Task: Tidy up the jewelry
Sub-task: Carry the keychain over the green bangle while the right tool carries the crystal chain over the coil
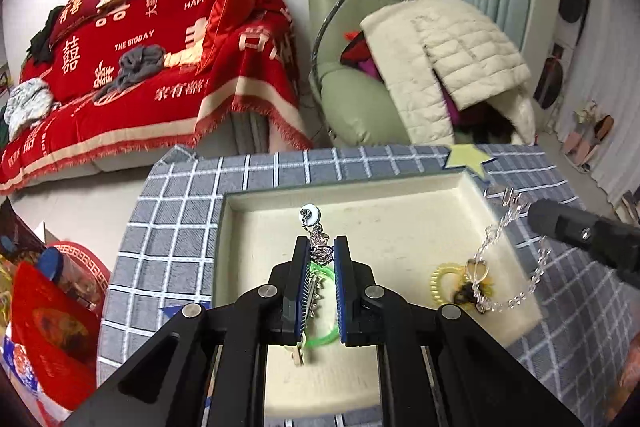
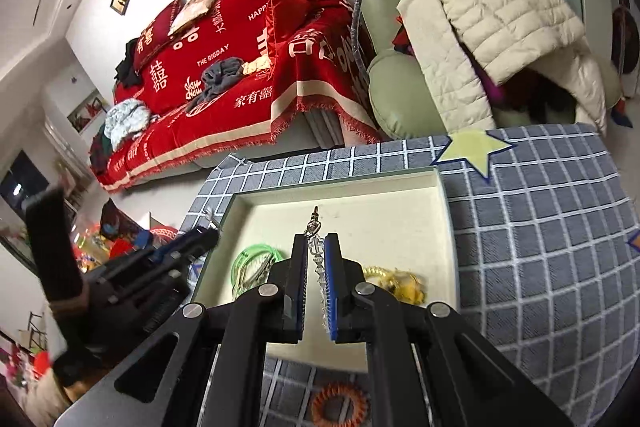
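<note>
Jewelry lies in and over a shallow cream tray (image 1: pixel 400 195) that sits on a table covered with a grey checked cloth (image 1: pixel 176 203). The left gripper (image 1: pixel 321 245) is clenched on a small silver earring (image 1: pixel 320 247) with a fine chain and a white round backing at its top, and it holds the piece above the tray floor. Under its fingers a green bangle (image 1: pixel 324 339) lies in the tray, with another spiky silver piece across it. The right gripper (image 2: pixel 316 243) is clenched on a clear bead chain (image 2: pixel 319 267) whose metal clasp sticks up past the fingertips; in the left wrist view the same chain hangs in a loop from the right gripper's tip down over the right side of the tray. Beneath that loop, a yellow coil ring (image 1: pixel 444 283) and a dark-and-yellow flower piece (image 1: pixel 472 291) lie close together on the tray floor. Near the tray's far right corner a pale yellow star (image 1: pixel 466 159) is on the cloth. An orange coil ring (image 2: pixel 340 407) lies on the cloth outside the tray, at its near edge. Behind the table stand a sofa under a red throw (image 1: pixel 160 59) and a green armchair (image 1: pixel 348 95) draped with a cream quilted jacket (image 1: pixel 452 63)
</note>
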`<action>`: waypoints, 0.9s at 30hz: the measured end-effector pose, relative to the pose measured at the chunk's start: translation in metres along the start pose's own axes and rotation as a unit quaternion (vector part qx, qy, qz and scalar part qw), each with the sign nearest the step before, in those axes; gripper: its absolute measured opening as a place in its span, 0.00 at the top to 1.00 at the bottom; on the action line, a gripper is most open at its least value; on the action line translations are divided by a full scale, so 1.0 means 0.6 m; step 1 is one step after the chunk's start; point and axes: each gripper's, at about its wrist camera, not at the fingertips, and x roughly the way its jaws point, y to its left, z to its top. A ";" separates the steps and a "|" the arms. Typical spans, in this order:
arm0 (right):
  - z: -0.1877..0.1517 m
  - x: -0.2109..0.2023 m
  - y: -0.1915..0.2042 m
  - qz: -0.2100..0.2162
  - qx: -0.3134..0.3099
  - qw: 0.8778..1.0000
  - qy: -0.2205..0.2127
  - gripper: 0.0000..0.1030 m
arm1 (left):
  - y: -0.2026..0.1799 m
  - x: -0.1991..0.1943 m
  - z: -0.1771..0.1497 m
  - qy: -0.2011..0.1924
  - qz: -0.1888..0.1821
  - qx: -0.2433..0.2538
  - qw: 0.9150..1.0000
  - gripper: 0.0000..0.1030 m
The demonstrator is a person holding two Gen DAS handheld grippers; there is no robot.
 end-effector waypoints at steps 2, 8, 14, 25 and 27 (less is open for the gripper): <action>0.001 0.021 -0.007 -0.006 0.001 1.000 0.000 0.91 | -0.002 0.025 -0.009 0.009 0.008 -0.001 1.000 0.68; -0.017 0.083 -0.052 -0.036 0.021 0.999 0.024 0.91 | -0.009 0.075 -0.033 0.031 0.031 0.015 0.999 0.68; -0.032 0.112 -0.071 -0.076 0.006 0.996 0.047 0.91 | -0.017 0.088 -0.044 0.033 0.051 0.037 0.997 0.68; -0.045 0.126 -0.075 -0.107 -0.009 0.991 0.081 0.48 | -0.019 0.094 -0.048 0.042 0.067 0.041 0.996 0.68; -0.044 0.111 -0.071 -0.107 -0.012 0.992 0.059 0.35 | -0.020 0.091 -0.047 0.042 0.066 0.042 0.996 0.68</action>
